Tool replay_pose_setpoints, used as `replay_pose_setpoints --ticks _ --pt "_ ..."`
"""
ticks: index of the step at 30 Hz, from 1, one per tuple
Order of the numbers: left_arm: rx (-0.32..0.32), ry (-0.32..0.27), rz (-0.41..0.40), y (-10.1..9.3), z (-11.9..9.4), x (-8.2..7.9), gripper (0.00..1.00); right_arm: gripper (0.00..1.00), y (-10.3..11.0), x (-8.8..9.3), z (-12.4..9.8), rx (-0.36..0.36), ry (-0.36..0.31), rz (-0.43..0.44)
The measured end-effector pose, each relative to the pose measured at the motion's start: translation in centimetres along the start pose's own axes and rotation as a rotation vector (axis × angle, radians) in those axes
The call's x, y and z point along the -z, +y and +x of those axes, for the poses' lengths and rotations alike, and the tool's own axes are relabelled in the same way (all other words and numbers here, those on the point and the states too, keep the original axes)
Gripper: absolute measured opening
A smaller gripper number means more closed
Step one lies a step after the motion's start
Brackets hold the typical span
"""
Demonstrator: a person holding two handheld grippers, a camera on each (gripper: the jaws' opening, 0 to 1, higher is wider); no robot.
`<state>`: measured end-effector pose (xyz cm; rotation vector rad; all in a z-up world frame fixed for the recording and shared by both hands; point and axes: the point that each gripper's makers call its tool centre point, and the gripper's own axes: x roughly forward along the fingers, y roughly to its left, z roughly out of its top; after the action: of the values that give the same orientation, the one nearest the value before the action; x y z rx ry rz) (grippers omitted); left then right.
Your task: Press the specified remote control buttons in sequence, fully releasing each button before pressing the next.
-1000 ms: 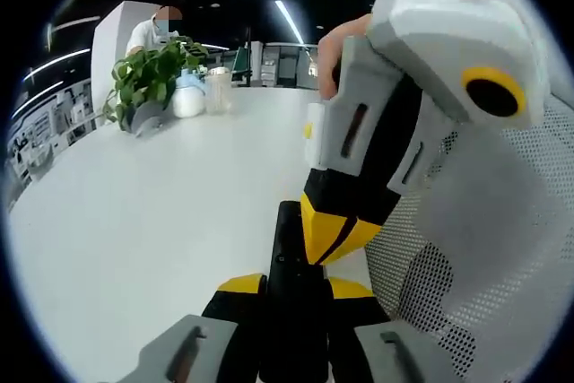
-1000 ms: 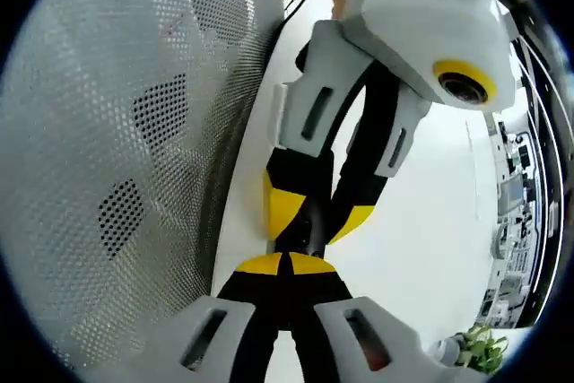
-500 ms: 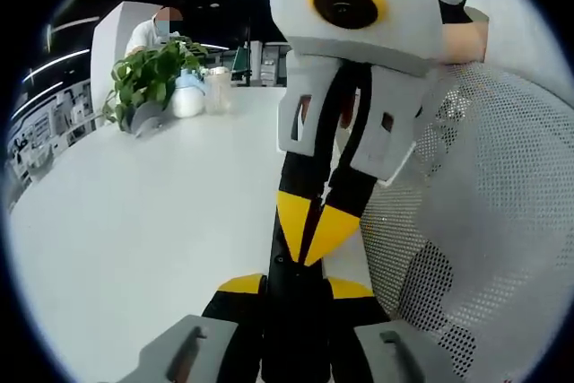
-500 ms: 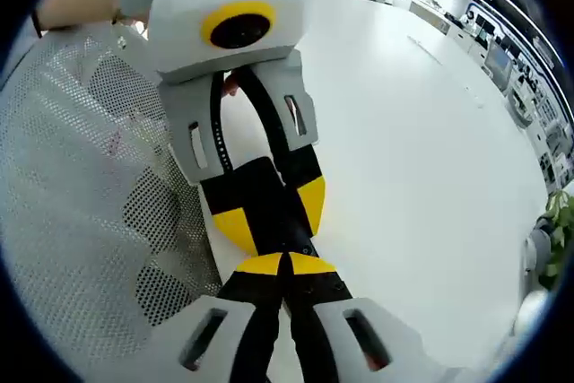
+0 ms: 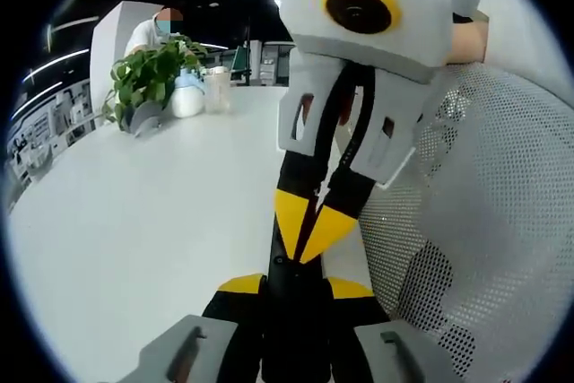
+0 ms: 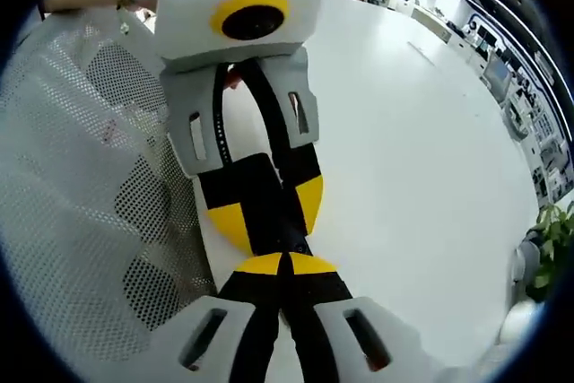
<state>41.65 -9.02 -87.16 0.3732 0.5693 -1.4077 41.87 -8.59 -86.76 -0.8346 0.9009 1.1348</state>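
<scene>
A black remote control (image 5: 291, 334) lies lengthwise between the jaws of my left gripper (image 5: 294, 286), which is shut on it low in the left gripper view. My right gripper (image 5: 303, 235) comes down from above, shut, with its yellow tips together and resting on the remote's top face. In the right gripper view my right gripper (image 6: 282, 265) points at the remote (image 6: 265, 184), held by the left gripper (image 6: 273, 218) facing it. The buttons are hidden under the jaws.
A white table (image 5: 134, 213) stretches away, with a potted plant (image 5: 148, 78), a white jar (image 5: 188, 100) and a clear cup (image 5: 218, 89) at its far edge. A white mesh chair back (image 5: 466, 248) stands close beside the grippers. A person (image 5: 152, 33) sits behind the plant.
Over the last second my right gripper swung from a sideways tilt to face the left gripper head-on over the remote. Since half a second ago it has hardly shifted. The left gripper has kept its hold.
</scene>
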Motion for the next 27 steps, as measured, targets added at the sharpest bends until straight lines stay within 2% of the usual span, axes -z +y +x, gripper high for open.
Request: replay_pose_setpoints --ticks 5,11,14,17,20,23,27 --pt "-0.002 -0.001 -0.003 0.0 0.0 0.0 0.25 0.0 -0.1 0.1 0.0 -0.001 0.037 -0.009" --pt "-0.001 0.001 -0.002 0.0 0.0 0.0 0.25 0.0 -0.3 0.3 -0.1 -0.019 -0.024 0.095" --pt "-0.001 0.002 -0.001 0.0 0.0 0.0 0.25 0.0 -0.3 0.2 -0.2 -0.051 -0.056 0.167" --pt "-0.002 0.003 -0.002 0.0 0.0 0.0 0.25 0.0 -0.4 0.2 -0.3 -0.073 -0.06 0.214" --pt "-0.002 0.004 -0.003 0.0 0.0 0.0 0.25 0.0 -0.3 0.2 -0.2 -0.071 -0.052 0.211" --pt "-0.001 0.005 -0.003 0.0 0.0 0.0 0.25 0.0 -1.5 0.5 -0.3 0.015 -0.03 0.154" --pt "0.0 0.003 -0.005 0.0 0.0 0.0 0.25 0.0 -1.3 0.0 -0.2 -0.01 -0.064 0.192"
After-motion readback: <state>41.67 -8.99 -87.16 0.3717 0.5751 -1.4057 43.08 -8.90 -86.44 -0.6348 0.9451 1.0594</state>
